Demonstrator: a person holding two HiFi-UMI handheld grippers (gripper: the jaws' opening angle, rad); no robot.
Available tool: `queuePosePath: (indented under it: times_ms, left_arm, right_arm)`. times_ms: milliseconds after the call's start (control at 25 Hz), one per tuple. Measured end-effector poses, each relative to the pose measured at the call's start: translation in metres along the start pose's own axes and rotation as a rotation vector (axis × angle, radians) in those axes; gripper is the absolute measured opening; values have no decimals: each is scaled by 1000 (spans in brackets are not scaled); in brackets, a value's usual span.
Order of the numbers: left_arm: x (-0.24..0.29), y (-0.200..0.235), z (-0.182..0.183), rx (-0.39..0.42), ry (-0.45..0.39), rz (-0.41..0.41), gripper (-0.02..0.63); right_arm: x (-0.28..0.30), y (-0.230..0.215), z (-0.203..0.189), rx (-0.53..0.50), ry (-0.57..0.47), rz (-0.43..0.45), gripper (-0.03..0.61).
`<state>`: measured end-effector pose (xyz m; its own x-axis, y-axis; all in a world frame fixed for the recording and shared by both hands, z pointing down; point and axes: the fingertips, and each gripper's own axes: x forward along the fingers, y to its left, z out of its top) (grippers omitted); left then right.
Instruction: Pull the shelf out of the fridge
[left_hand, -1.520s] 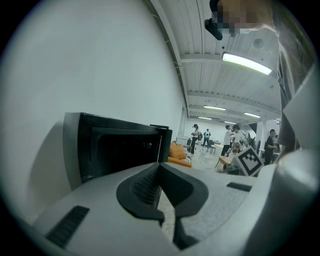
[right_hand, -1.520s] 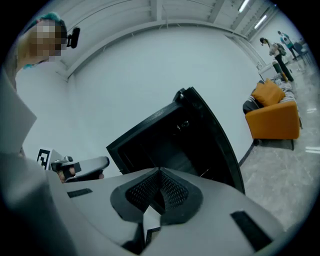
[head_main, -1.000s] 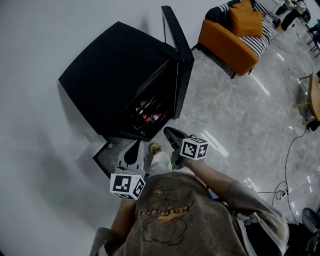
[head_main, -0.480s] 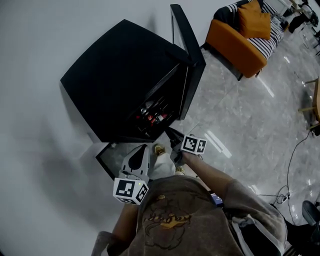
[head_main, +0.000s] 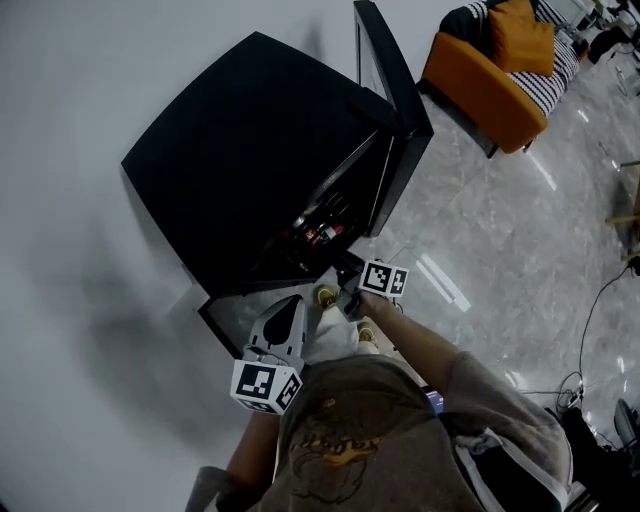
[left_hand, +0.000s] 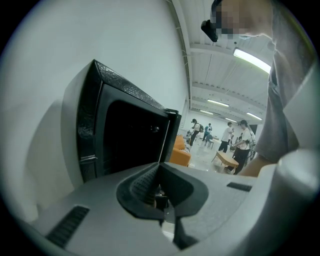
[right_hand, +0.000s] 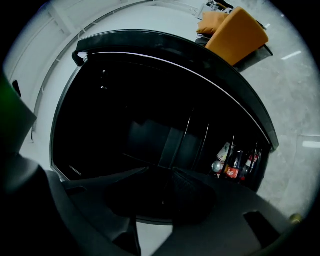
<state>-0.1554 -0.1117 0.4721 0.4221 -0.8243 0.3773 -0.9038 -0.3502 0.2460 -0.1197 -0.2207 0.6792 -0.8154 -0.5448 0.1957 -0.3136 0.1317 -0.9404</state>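
A black fridge (head_main: 250, 150) stands against the white wall, its door (head_main: 395, 90) swung open to the right. Several bottles (head_main: 318, 232) show in the dark interior. In the right gripper view the inside is dim, with faint shelf panels and thin rails (right_hand: 172, 142) and the bottles (right_hand: 231, 164) at right. My right gripper (head_main: 345, 280) is just outside the fridge opening, pointing in. Its jaws (right_hand: 167, 187) have just been opening and nothing is between them. My left gripper (head_main: 290, 302) hangs lower left of it, shut and empty, and faces the fridge's side (left_hand: 161, 196).
An orange sofa (head_main: 490, 75) with a striped cushion stands at the back right. A black flat panel (head_main: 222, 318) lies on the floor under the left gripper. A cable (head_main: 600, 300) runs over the grey tiles. People (left_hand: 235, 140) and a wooden table (left_hand: 227, 160) are far off.
Both grippers have sunk and come nearer the fridge. The right gripper has moved up to the fridge opening and rolled.
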Motion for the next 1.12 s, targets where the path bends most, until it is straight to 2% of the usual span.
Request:
queuePosePath:
  times_ms: [320,840,1120]
  left_arm:
    - [10,10,-3,-7,29,-11,5]
    - [19,29,-10,-23,54,8,5]
    - [14,37,-15,-34,75,25,5]
  right_arm:
    - [32,-20,2,105,-20,11,130]
    - [93,-50,20,159,-31,5,129]
    - [118,-56,23,195,-49,33,129]
